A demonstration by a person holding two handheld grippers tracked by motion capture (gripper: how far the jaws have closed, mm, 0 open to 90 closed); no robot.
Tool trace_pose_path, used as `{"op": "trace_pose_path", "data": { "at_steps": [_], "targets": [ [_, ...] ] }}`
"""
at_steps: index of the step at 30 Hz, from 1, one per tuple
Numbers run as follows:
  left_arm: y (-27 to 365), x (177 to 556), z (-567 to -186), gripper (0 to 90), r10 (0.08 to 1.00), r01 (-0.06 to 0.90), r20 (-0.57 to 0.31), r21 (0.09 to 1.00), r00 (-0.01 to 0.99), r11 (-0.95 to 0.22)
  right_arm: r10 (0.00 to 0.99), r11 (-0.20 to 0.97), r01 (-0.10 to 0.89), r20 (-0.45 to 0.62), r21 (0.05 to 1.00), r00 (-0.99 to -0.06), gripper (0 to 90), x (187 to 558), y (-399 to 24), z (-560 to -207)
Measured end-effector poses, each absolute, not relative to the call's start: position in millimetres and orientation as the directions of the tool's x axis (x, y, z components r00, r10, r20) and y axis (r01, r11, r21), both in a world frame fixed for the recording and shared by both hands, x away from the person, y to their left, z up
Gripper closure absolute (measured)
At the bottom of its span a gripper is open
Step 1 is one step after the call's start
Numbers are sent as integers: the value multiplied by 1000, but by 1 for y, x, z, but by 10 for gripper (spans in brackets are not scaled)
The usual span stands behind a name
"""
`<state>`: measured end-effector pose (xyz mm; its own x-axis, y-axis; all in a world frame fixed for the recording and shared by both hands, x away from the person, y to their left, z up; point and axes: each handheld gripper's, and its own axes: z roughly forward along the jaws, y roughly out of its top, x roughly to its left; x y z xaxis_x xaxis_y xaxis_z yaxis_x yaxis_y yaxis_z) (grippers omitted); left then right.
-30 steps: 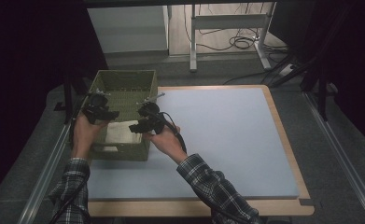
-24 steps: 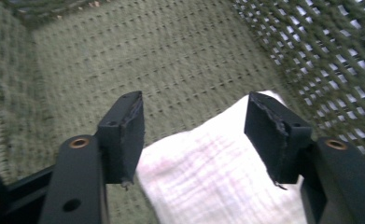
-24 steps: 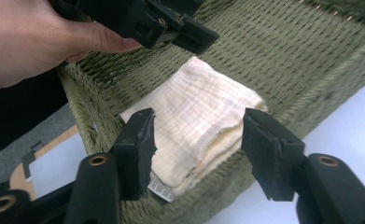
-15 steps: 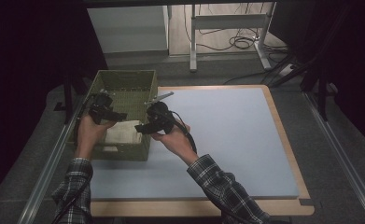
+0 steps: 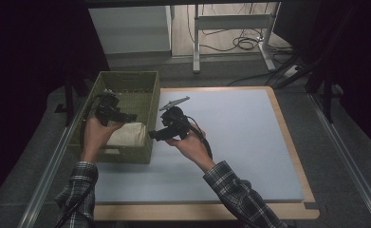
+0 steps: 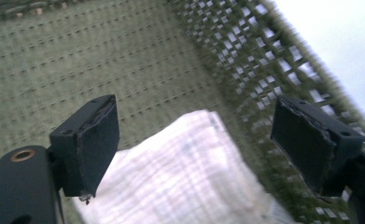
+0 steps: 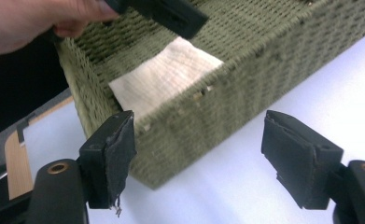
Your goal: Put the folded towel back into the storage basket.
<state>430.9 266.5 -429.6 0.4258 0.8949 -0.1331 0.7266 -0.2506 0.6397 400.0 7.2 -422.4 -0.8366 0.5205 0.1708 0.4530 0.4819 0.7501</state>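
High view: my left gripper (image 5: pixel 128 117) sits over the green woven basket (image 5: pixel 147 92) at the table's (image 5: pixel 249 142) far-left corner, and my right gripper (image 5: pixel 155 135) sits just outside the basket's right wall, over the blue surface. The folded cream cloth (image 5: pixel 126 134) lies inside the basket at its near end, flat on the bottom. Both tools have just been opening; in the left gripper view the pads stand wide apart above the cloth with nothing pinched, and in the right gripper view my jaws gape in front of the basket's corner, empty. I judge this to be the release step: the cloth is placed and I am letting go. Next I should lift the left tool straight up past the rim without snagging the weave, and draw the right one back toward the table's near edge. Compared with a second earlier, my right hand has shifted rightward, out from over the basket, while the left has barely moved.
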Motion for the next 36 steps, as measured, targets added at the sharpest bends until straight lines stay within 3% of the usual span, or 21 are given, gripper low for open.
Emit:
{"op": "trace_pose_path", "data": {
  "at_steps": [12, 36],
  "targets": [
    [240, 428, -418, 84, 863, 715, -155, 640, 480, -282, 517, 479, 449, 172, 754, -839, 167, 398, -32, -434],
    [155, 409, -400, 32, 777, 593, -63, 686, 626, -422, 504, 542, 423, 121, 726, -855, 82, 385, -110, -454]
  ]
}}
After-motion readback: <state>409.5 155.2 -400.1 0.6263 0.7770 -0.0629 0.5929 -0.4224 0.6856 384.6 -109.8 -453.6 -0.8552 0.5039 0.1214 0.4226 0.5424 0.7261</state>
